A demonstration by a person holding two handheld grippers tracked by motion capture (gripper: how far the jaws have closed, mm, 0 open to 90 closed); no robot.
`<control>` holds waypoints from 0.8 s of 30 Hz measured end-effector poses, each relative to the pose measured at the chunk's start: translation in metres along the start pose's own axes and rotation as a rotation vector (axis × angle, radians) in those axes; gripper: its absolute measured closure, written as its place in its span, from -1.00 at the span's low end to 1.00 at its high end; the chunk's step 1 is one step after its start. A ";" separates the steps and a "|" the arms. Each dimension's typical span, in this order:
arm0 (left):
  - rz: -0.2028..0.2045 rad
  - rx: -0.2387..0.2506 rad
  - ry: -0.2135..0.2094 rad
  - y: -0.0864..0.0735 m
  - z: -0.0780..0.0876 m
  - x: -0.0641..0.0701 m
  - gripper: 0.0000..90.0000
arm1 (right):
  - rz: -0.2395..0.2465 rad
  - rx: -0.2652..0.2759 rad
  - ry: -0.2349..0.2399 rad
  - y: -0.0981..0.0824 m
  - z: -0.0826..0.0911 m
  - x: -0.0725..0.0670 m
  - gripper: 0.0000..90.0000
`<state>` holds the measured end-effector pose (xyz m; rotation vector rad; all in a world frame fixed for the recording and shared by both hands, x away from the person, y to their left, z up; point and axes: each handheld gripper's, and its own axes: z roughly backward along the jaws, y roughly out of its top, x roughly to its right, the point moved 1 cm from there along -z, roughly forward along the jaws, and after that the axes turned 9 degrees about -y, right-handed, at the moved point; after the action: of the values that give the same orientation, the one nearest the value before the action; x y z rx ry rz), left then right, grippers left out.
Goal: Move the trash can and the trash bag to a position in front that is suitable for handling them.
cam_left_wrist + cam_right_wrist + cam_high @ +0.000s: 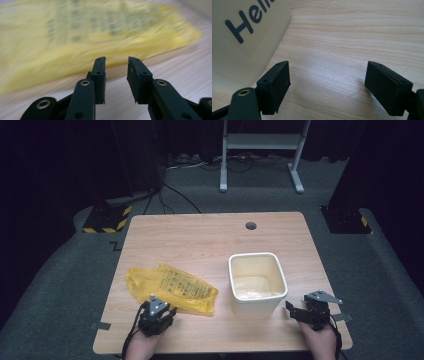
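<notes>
Jaws of the left gripper [115, 75] stand narrowly apart and empty just short of the yellow bag [172, 287] near the table's [200, 235] front-left corner, apparently to pinch its thin edge, while the right gripper [296, 311] waits wide and empty beside the cream tub [257, 282].

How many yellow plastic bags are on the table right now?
1. The yellow plastic bag lies flat on the near left of the wooden table, left of the cream tub, just ahead of the left gripper. Nothing looks hidden.
</notes>
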<state>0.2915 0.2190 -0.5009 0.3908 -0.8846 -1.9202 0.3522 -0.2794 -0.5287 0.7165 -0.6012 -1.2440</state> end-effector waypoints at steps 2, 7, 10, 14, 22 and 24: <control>0.023 -0.018 0.035 -0.006 0.005 -0.010 0.51 | 0.000 -0.001 -0.001 0.000 0.000 0.000 -0.56; 0.061 -0.034 0.069 -0.011 0.004 -0.025 0.52 | 0.003 -0.010 -0.006 0.000 -0.001 -0.001 -0.55; 0.102 -0.047 0.083 -0.004 -0.006 -0.040 0.51 | 0.006 -0.010 -0.008 0.000 0.000 -0.001 -0.55; 0.148 -0.042 0.105 0.004 -0.018 -0.057 0.51 | 0.006 -0.010 -0.006 0.000 -0.001 -0.001 -0.55; 0.172 -0.025 0.132 0.031 -0.044 -0.080 0.47 | 0.018 -0.014 -0.007 0.000 -0.001 -0.002 -0.54; 0.169 -0.024 0.133 0.040 -0.054 -0.083 0.46 | 0.020 -0.016 -0.005 0.000 -0.001 -0.002 -0.54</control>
<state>0.3899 0.2572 -0.5170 0.4111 -0.7818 -1.7282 0.3528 -0.2769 -0.5293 0.6923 -0.6009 -1.2311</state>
